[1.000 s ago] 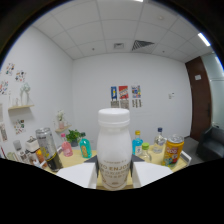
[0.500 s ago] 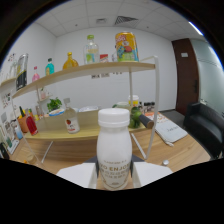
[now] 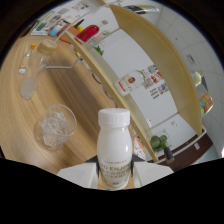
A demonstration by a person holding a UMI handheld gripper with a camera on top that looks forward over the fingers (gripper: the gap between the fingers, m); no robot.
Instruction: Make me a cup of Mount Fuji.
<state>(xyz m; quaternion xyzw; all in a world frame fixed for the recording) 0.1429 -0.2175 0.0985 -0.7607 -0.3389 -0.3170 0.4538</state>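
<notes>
A white bottle (image 3: 114, 145) with a white cap stands upright between my two white fingers (image 3: 75, 175), and my gripper (image 3: 114, 176) is shut on its lower body. Just ahead and to the left of the bottle, a clear glass cup (image 3: 54, 126) holding ice sits on the wooden table (image 3: 75, 95). Farther off lies a clear plastic measuring jug (image 3: 31, 76). The view is strongly tilted, so the table and the shelf run diagonally.
A wooden shelf (image 3: 150, 65) on thin metal legs crosses the view beyond the bottle, with bottles, a red container (image 3: 90, 33) and cans on and under it. A small potted plant (image 3: 159, 142) stands to the right of the bottle.
The bottle stays in my grip while the view has swung and tilted hard. The shelf now runs diagonally, and the cup of ice and the table have come into sight.
</notes>
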